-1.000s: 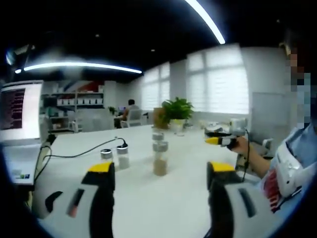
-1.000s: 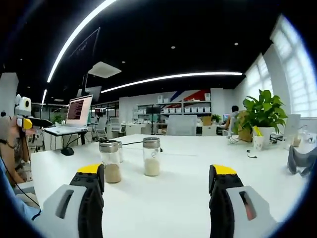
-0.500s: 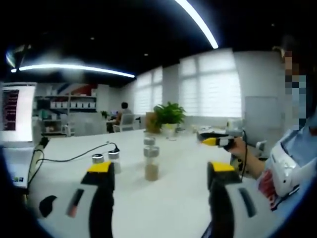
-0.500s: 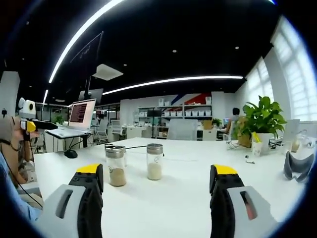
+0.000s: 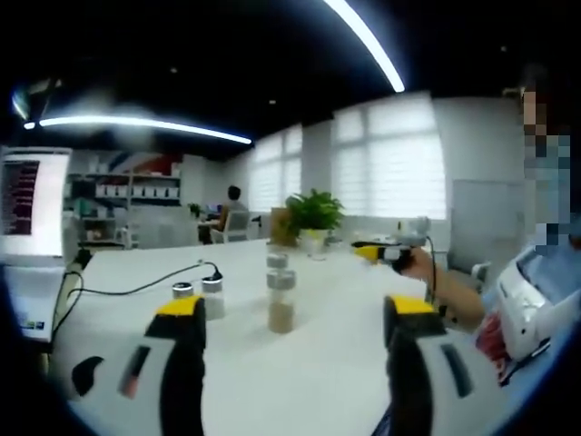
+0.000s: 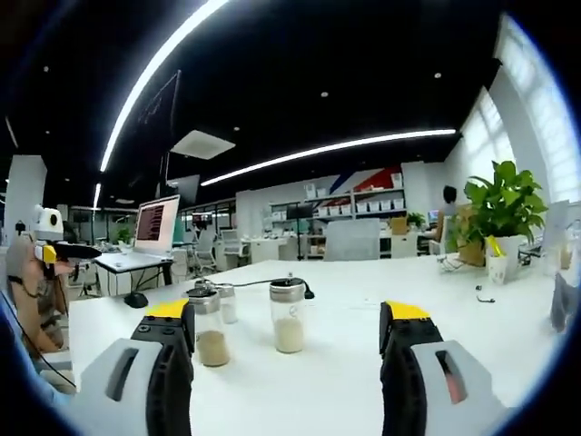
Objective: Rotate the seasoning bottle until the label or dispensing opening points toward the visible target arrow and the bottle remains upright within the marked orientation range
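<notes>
Low in each view, both grippers hover above the white table with jaws spread wide, grasping nothing. Left gripper frames a seasoning bottle upright at frame centre, tan powder filling its lower part, well clear of the jaws. Right gripper sits with a pale-powder bottle between its jaws and a tan-powder bottle just beside its left jaw. No label text can be read. At centre right of the left gripper view, a hand holds the other gripper level. A laptop at left shows illegible text.
</notes>
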Action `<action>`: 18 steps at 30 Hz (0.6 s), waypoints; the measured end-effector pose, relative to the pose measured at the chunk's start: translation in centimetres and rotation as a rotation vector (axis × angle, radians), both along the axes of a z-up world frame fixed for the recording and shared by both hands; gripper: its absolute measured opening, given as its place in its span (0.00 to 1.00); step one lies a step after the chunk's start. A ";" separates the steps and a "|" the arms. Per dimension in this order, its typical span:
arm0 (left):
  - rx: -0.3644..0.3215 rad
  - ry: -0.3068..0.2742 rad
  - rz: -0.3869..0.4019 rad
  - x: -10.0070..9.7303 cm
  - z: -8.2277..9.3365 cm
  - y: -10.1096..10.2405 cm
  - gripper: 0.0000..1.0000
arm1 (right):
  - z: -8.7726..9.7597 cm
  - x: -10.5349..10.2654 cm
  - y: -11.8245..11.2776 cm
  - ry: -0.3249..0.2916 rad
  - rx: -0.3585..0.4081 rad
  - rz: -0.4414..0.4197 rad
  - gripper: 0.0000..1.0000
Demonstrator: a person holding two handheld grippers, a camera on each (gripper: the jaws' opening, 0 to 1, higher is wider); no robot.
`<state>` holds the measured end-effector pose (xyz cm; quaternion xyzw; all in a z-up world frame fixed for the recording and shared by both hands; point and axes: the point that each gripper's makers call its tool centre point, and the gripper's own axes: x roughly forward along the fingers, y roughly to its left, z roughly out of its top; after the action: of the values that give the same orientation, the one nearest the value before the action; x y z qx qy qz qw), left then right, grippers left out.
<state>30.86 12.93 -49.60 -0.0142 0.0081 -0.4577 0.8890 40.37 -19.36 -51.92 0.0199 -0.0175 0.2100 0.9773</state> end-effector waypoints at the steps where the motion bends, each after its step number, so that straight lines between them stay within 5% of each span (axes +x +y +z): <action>1: -0.001 -0.002 -0.002 0.0 0.0 0.0 0.85 | 0.4 0.4 0.7 -0.025 -0.012 0.050 0.80; 3: -0.001 -0.001 -0.004 -0.1 0.0 0.0 0.85 | 0.2 1.8 0.9 -0.003 0.002 0.059 0.73; 6: -0.005 -0.001 0.003 -0.1 0.0 0.0 0.85 | 0.1 3.8 1.8 0.007 -0.028 0.111 0.79; 15: 0.002 0.001 0.002 -0.1 -0.1 -0.1 0.85 | -3.0 8.3 4.7 0.061 -0.212 0.268 0.77; 18: 0.008 0.004 -0.004 0.0 -0.3 -0.2 0.85 | -3.3 10.2 4.8 0.059 -0.173 0.251 0.77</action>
<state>30.82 12.73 -49.86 -0.0116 0.0118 -0.4592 0.8882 50.54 -14.58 -55.24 -0.0560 0.0317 0.3305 0.9416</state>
